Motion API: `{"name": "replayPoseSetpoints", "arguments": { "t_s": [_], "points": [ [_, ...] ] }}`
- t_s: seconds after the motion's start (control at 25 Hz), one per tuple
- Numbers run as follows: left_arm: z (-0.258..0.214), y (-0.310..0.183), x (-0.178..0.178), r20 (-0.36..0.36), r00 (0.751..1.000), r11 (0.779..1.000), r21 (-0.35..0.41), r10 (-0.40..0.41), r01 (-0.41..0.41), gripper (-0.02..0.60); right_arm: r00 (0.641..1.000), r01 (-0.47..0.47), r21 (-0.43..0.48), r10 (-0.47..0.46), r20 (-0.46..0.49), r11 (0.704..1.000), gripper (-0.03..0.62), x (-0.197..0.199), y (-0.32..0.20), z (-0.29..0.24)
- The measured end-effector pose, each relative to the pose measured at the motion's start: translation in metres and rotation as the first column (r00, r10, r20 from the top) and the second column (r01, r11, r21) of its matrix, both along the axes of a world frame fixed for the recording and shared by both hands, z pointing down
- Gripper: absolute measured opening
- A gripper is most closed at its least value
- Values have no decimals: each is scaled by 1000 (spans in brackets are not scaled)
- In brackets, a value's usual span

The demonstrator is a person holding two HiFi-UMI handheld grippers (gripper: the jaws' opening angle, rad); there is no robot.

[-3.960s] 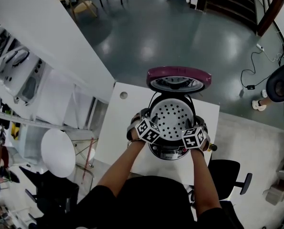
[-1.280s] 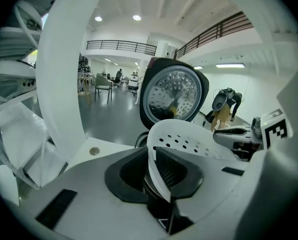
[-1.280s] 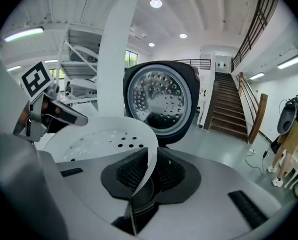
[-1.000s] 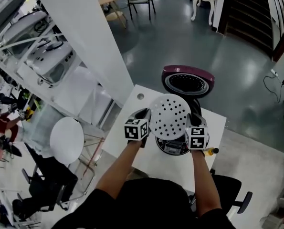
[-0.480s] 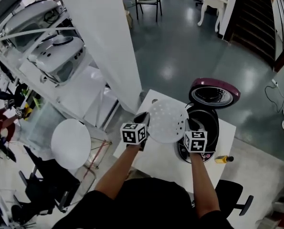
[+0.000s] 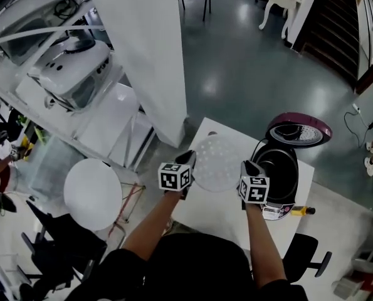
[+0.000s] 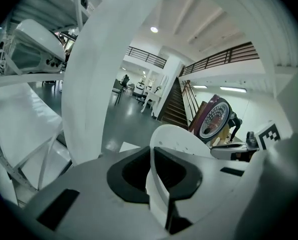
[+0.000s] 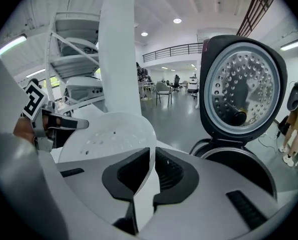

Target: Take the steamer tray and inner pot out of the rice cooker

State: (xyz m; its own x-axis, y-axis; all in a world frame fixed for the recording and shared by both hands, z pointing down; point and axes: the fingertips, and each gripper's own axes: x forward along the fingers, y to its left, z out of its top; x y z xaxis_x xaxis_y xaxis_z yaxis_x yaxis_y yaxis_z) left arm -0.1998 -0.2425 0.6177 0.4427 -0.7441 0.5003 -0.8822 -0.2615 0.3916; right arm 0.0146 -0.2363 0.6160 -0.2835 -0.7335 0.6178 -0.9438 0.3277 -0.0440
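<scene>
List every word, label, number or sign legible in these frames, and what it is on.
No words or numbers are legible.
Black rice cooker's front panel: print too small and blurred to read.
White marker cubes: black-and-white square patterns only, no letters.

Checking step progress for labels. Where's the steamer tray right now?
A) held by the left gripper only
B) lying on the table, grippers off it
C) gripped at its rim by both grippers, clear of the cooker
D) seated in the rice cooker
C: each gripper view shows jaws shut on the steamer tray rim, and the head view has it between the left gripper and right gripper, beside the open rice cooker.
</scene>
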Motion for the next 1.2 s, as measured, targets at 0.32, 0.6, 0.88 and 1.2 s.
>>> {"name": "replayPoseSetpoints", "arguments": {
  "t_s": [0.32, 0.6, 0.88, 1.2],
  "points": [
    [60, -19, -18, 84, 993, 995, -65, 84, -79, 25, 996, -84, -80, 84, -12, 993, 28, -20, 2, 48],
    [115, -32, -27, 106, 986, 983, -148, 127, -111, 25, 992, -124, -94, 124, -13, 988, 28, -30, -6, 96],
    [167, -40, -23, 134, 974, 966, -211, 181, -150, 25, 988, -153, -148, 147, -55, 977, 28, -27, -8, 146],
    [208, -37, -20, 174, 958, 947, -269, 227, -176, 25, 982, -184, -207, 169, -89, 961, 28, -26, 0, 199]
  ]
}}
